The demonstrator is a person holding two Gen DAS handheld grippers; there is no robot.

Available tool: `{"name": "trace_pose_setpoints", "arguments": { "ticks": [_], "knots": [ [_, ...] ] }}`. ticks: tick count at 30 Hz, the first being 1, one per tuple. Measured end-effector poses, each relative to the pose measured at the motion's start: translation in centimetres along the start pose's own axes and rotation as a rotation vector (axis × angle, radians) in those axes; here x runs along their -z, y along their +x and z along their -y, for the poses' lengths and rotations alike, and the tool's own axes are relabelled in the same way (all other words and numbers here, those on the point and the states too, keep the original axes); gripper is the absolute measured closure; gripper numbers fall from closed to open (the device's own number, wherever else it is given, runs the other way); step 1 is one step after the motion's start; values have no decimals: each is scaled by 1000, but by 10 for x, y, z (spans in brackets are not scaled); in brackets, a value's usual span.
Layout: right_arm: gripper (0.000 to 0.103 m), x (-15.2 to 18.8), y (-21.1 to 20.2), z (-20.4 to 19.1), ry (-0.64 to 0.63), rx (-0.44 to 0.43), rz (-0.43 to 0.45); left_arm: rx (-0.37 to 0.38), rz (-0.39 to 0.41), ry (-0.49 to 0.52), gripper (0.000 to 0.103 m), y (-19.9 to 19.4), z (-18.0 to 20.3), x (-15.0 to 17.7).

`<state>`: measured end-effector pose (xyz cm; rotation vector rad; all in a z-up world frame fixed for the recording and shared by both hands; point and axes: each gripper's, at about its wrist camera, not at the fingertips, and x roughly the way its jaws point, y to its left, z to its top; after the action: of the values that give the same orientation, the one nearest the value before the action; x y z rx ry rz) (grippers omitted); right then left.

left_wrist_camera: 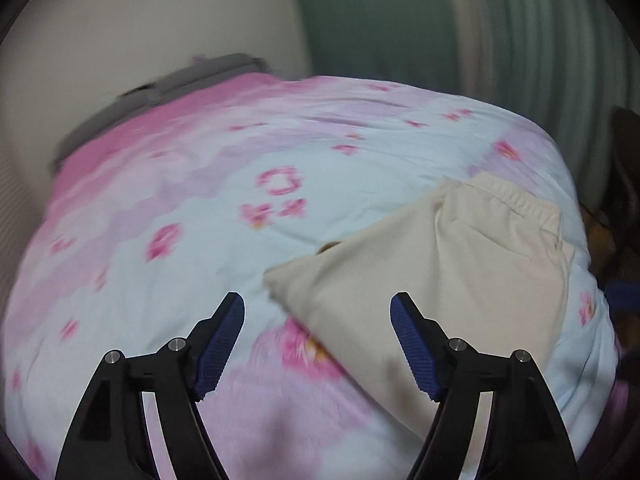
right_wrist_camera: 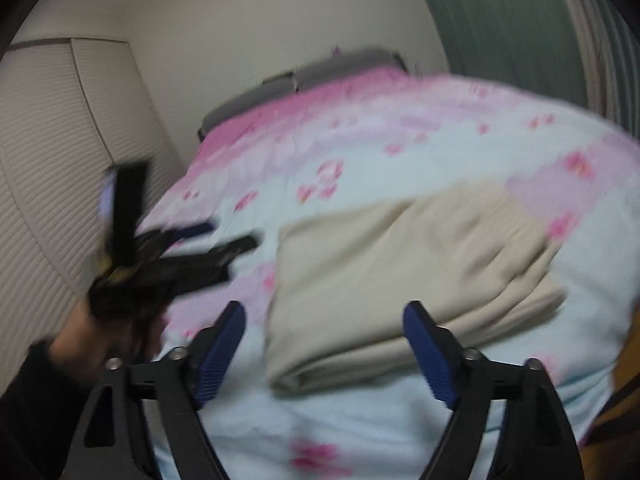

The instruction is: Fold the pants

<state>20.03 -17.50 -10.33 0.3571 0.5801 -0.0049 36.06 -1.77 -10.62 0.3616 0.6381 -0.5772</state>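
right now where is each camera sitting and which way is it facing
Left wrist: sits on the left gripper, tilted down over the floral bedspread toward the folded beige pants; its own open fingers show.
Right wrist: sits on the right gripper, tilted down at the pants from the near edge; its open fingers, the left gripper and the left hand show.
Shared: pants, bedspread, wall, green curtain.

The folded pants (right_wrist_camera: 404, 280) are laid on the bed (right_wrist_camera: 360, 432), near its right edge and close to the near end. The left gripper (right_wrist_camera: 224, 236) is held over the bed's left side, apart from them.
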Motion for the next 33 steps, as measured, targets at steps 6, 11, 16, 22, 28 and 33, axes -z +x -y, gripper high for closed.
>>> {"name": "trace_pose_setpoints", "arguments": {
  "ticks": [6,11,16,22,28,33],
  "knots": [
    [12,-24,-13,68,63,83,48,-107,27,-225,15,-46,37,14],
    [11,-35,-7,140,219,116,10,-168,4,-500,9,-45,42,36],
    [11,-25,19,178,377,89,-43,-217,-20,-604,9,-29,58,53],
    [11,-14,53,205,474,67,-89,-212,-51,-707,9,-9,60,70],
    [11,-6,87,227,514,-12,-142,-215,-81,-750,9,8,63,74],
    [9,-1,113,234,561,-128,-195,-175,-102,-791,9,25,64,76]
  ]
}}
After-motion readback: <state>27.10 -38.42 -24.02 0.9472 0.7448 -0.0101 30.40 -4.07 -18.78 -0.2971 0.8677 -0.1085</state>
